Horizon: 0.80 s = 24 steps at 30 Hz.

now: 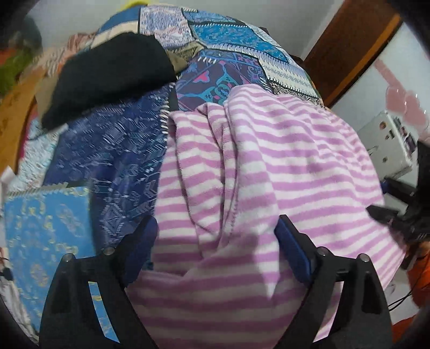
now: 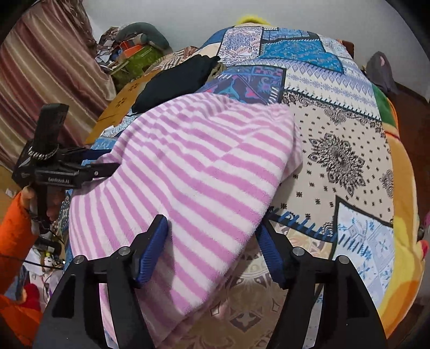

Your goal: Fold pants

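Across the centre of both frames, the striped pants (image 1: 255,166) lie partly folded on the patchwork bed (image 2: 336,150). The left hand-held gripper (image 1: 217,236) and right hand-held gripper (image 2: 212,241) both stand open, straddling fabric. Next, probably, each must close on an edge.

Patchwork bedspread (image 2: 336,128) on bed, pale wall (image 2: 188,16), striped curtain (image 2: 40,80) left, brown door (image 1: 349,45)
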Tool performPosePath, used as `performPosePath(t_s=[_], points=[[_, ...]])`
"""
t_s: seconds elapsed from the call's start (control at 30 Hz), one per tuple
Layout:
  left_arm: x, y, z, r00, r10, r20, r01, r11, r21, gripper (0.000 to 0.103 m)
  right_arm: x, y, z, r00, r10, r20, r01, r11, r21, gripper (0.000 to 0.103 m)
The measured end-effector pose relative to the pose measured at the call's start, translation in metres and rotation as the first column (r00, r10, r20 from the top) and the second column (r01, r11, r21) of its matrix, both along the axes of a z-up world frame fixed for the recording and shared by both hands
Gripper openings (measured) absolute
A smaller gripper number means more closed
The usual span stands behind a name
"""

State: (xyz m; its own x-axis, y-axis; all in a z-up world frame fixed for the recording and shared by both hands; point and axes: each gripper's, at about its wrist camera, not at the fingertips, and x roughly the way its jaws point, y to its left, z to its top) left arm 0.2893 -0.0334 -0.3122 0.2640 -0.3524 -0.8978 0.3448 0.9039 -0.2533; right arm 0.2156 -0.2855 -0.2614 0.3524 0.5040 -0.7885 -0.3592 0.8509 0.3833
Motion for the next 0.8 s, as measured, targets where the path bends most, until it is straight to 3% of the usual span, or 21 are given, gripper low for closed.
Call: performPosePath(t_s=[0.17, 0.23, 0.3, 0.43, 0.57, 0.63, 0.67, 0.8], points=[[0.012, 0.003, -0.014, 0.996, 0.022, -0.090, -0.031, 0.994, -0.100, 0.088, 0.008, 0.000, -0.009, 1.000, -0.012, -0.009, 0.013, 0.999, 0.040, 0.082], [0.015, 0.000, -0.013, 0.995, 0.020, -0.095, -0.031, 0.993, -0.112, 0.082, 0.012, 0.003, -0.010, 1.000, -0.005, -0.008, 0.005, 0.999, 0.047, 0.083], [0.016, -0.006, -0.010, 0.996, 0.009, -0.091, -0.019, 0.993, -0.115, 0.072, 0.017, 0.006, -0.010, 1.000, 0.006, -0.011, -0.005, 0.998, 0.059, 0.083], [0.013, -0.022, 0.001, 0.997, -0.045, -0.055, 0.041, 0.997, -0.069, 0.057, 0.024, 0.018, -0.007, 0.999, 0.049, 0.005, -0.050, 0.996, 0.068, 0.070], [0.010, -0.015, 0.014, 0.999, -0.044, -0.005, 0.044, 0.999, -0.010, 0.059, 0.023, 0.019, -0.006, 0.998, 0.056, 0.000, -0.055, 0.996, 0.066, 0.070], [0.011, -0.003, 0.015, 1.000, -0.017, 0.003, 0.017, 1.000, 0.009, 0.080, 0.020, 0.014, -0.005, 0.999, 0.049, -0.016, -0.048, 0.996, 0.074, 0.071], [0.012, 0.000, 0.012, 1.000, -0.004, -0.001, 0.004, 1.000, 0.014, 0.084, 0.018, 0.012, -0.005, 0.999, 0.048, -0.020, -0.046, 0.996, 0.076, 0.071], [0.017, 0.007, -0.010, 0.994, 0.013, -0.111, -0.020, 0.998, -0.065, 0.087, 0.009, 0.008, -0.002, 0.999, 0.047, -0.024, -0.045, 0.997, 0.068, 0.071]])
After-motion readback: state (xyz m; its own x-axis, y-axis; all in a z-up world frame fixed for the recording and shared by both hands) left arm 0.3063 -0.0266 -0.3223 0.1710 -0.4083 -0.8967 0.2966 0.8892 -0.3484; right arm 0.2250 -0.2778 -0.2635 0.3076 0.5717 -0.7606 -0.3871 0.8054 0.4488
